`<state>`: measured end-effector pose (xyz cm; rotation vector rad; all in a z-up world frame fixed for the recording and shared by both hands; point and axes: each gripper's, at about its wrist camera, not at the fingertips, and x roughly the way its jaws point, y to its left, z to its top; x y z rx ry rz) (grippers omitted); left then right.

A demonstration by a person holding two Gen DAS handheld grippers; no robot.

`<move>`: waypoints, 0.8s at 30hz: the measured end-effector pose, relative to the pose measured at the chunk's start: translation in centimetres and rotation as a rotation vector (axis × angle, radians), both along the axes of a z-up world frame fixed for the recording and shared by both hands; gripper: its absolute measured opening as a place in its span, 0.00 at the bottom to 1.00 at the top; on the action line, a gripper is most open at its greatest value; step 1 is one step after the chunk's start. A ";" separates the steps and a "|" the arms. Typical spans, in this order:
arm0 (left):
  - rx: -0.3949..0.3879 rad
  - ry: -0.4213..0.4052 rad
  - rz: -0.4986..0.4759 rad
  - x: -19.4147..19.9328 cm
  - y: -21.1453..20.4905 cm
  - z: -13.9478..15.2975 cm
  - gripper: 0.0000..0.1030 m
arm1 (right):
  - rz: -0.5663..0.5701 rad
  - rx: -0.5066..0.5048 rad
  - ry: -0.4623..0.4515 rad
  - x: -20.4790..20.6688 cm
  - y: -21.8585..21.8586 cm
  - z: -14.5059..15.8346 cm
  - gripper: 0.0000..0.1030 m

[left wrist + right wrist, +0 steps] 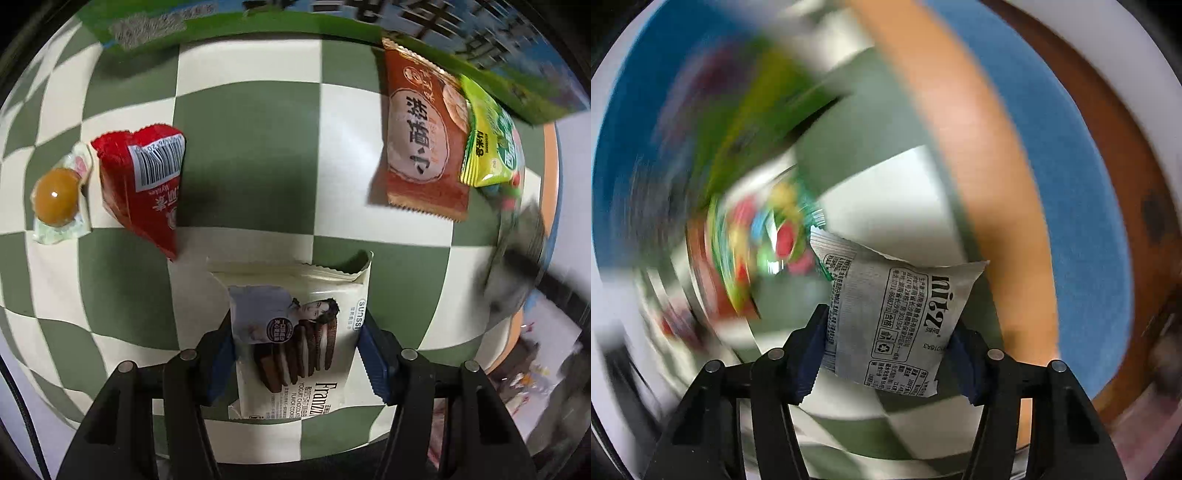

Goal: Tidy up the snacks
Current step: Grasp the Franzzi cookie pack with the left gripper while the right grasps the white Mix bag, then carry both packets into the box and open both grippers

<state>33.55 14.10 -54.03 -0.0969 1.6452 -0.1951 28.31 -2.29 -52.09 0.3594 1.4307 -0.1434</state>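
My left gripper (297,354) is shut on a white Franzzi cookie packet (299,332) over the green-and-white checked cloth (243,155). A red packet (142,184) and a wrapped amber jelly (57,197) lie at the left. An orange-brown biscuit packet (421,136) and a lime-green packet (487,144) lie at the right. My right gripper (886,350) is shut on a silver-grey printed packet (897,317), held above the cloth; it shows blurred in the left wrist view (517,266). Colourful packets (768,236) behind it are blurred.
A green printed box (258,22) runs along the far edge of the cloth. The round table's orange rim (979,147) curves at the right, with blue floor (1082,184) beyond it.
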 end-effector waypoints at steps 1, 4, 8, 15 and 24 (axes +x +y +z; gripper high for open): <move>-0.015 0.012 0.009 0.0 0.2 -0.3 0.56 | 0.071 -0.043 0.006 -0.2 1.1 0.0 0.60; -0.046 0.056 0.009 -0.2 -0.1 -1.6 0.60 | 0.194 -0.101 0.017 -0.8 3.3 0.0 0.63; -0.019 0.068 -0.061 -1.1 -1.6 -2.2 0.64 | 0.145 -0.023 0.007 -1.6 3.1 0.3 0.75; 0.009 0.001 -0.068 -2.2 -3.3 -1.0 0.53 | 0.040 0.017 0.008 -2.6 0.7 -0.8 0.65; -0.061 -0.114 -0.105 -4.1 -0.8 5.8 0.53 | 0.107 0.008 -0.039 -4.5 2.1 1.7 0.51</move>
